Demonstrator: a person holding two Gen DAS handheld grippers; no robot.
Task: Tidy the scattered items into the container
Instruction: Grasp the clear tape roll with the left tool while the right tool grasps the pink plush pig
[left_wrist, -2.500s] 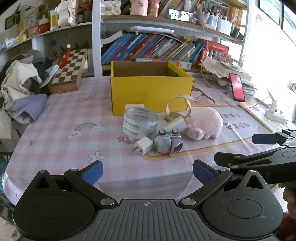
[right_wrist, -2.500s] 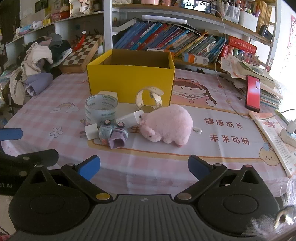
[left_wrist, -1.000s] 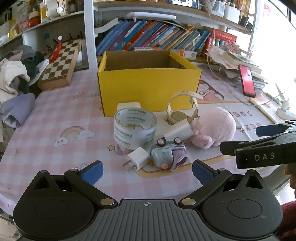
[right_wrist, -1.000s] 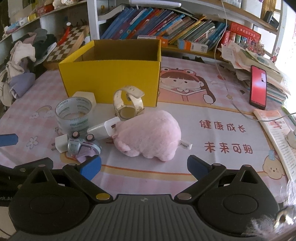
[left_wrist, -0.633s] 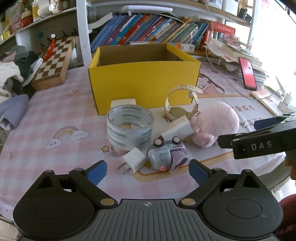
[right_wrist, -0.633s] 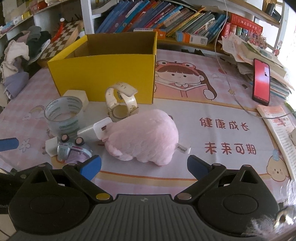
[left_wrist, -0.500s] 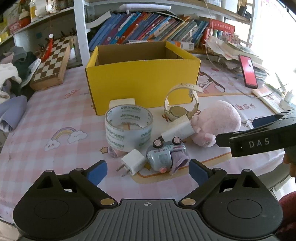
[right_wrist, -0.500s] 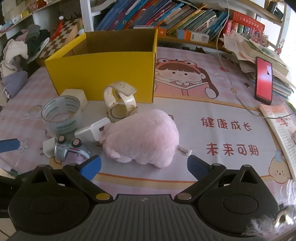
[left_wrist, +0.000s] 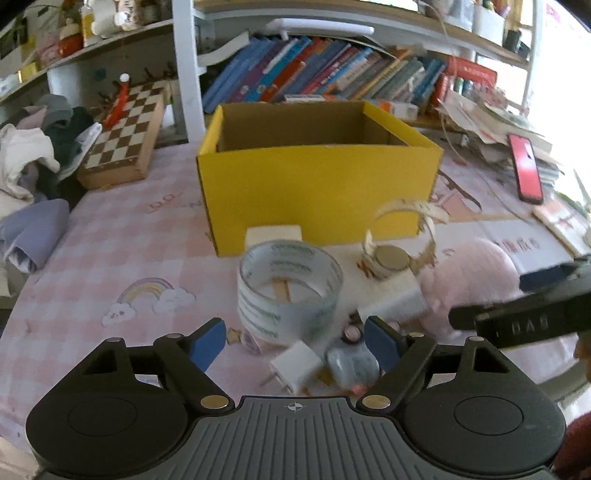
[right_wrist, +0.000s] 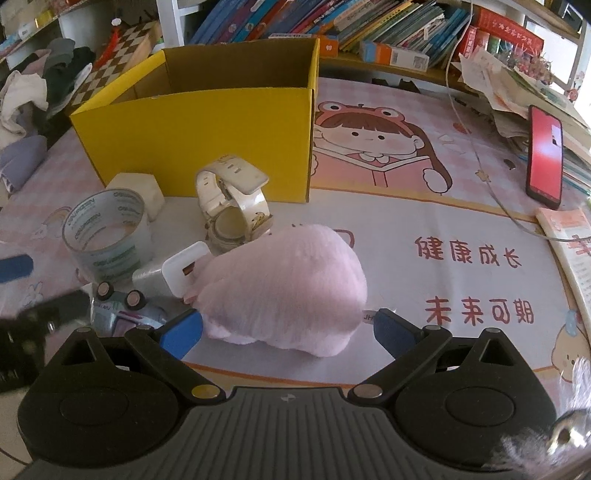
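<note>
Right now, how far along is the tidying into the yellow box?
Nothing looks done: what shows of the yellow box interior is bare. In hand: nothing yet; the right gripper, fingers open, is closing on the pink plush, and the open left gripper faces the tape roll. Left on the table: plush, tape roll, watch, white charger, toy car.

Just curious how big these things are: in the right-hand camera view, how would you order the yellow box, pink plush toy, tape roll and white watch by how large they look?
1. yellow box
2. pink plush toy, though it sits nearest the camera
3. tape roll and white watch: too alike to rank
</note>
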